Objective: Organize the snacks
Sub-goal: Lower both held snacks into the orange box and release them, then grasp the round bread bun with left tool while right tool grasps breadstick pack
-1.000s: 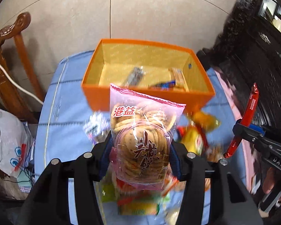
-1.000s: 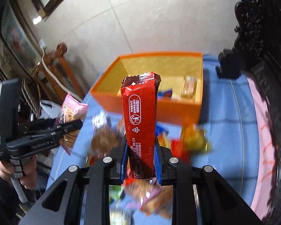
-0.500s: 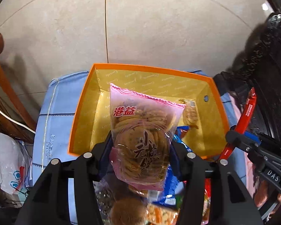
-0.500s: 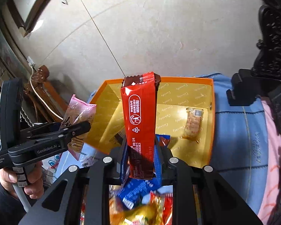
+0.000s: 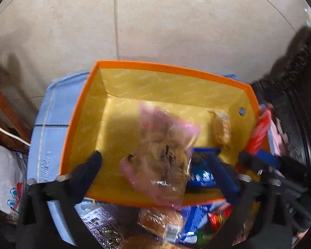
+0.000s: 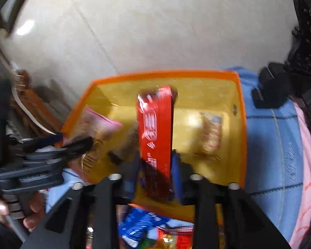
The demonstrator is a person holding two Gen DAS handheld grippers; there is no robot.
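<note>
Left wrist | L claw (image 5: 155, 164) tilted down, wide, opening; biscuit pack (image 5: 161, 155) loose over box (image 5: 168, 68)

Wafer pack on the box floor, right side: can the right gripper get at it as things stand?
Probably not yet. The right gripper has just been opening, but the red bar sits between its fingers. The wafer pack lies uncovered in the orange box, so the path looks free once the bar drops.

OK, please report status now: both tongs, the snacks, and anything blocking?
Left tongs just opened wide, pink cookie bag dropping into orange box. Right tongs just opening, red bar between them. Nothing blocking.
</note>
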